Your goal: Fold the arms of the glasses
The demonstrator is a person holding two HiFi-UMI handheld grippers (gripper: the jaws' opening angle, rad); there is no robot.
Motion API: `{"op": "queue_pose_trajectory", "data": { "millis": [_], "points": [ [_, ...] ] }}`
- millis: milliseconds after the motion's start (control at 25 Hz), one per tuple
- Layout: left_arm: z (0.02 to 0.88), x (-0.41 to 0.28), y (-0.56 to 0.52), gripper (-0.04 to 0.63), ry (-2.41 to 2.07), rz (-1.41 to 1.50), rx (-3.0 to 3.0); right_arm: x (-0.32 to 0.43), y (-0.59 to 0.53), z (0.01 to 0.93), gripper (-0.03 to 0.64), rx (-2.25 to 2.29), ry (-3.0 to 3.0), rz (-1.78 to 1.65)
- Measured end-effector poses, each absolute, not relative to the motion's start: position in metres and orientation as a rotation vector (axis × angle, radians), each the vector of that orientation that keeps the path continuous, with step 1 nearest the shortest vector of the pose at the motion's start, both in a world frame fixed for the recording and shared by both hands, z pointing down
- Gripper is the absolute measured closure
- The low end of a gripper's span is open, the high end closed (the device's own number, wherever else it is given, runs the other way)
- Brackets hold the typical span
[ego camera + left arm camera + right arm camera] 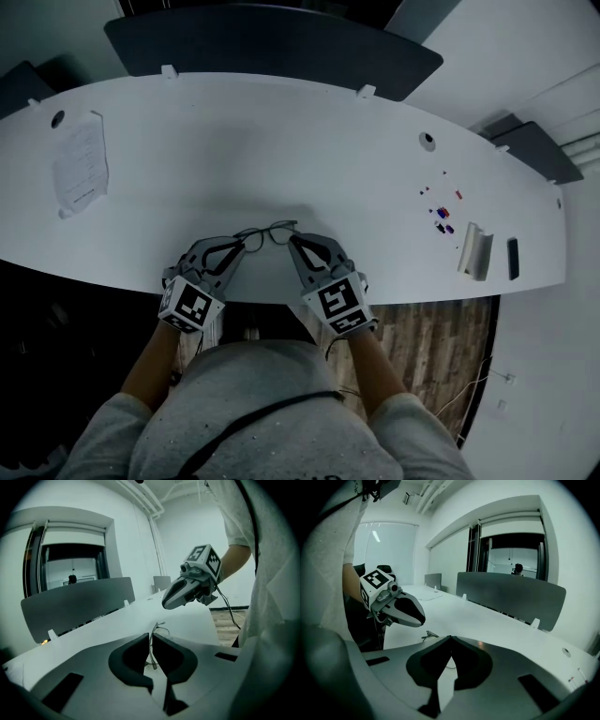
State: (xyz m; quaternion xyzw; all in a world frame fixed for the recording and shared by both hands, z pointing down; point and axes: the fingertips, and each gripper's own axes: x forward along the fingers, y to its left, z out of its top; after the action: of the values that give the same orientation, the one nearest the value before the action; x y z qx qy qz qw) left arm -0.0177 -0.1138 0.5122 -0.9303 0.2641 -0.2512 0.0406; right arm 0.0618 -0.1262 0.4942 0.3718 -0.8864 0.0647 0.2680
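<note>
Thin wire-framed glasses (267, 231) hang just above the white table (281, 141) near its front edge, between my two grippers. My left gripper (246, 244) is at the glasses' left end. In the left gripper view its jaws (151, 637) are shut on a thin metal arm of the glasses (157, 627), which runs up out of the pads. My right gripper (294, 242) is at the right end. Its jaws (451, 639) are pressed together, with a thin wire showing just below the tips. The glasses' far end (429, 634) pokes out beside the left gripper (401, 609).
A printed paper sheet (80, 164) lies at the table's far left. Small coloured bits (441, 217), a white holder (473, 251) and a black bar (513, 259) sit at the right. A dark panel (272, 42) lines the far edge.
</note>
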Motion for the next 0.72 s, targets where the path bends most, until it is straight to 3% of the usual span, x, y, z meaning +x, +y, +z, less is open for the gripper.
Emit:
{"op": "queue_pose_trajectory", "data": {
  "millis": [720],
  "points": [
    [0.459,-0.063,-0.001,0.578,1.003,-0.421,-3.054,0.019,0.005,0.453,0.598,1.252,-2.511,0.331]
  ]
}}
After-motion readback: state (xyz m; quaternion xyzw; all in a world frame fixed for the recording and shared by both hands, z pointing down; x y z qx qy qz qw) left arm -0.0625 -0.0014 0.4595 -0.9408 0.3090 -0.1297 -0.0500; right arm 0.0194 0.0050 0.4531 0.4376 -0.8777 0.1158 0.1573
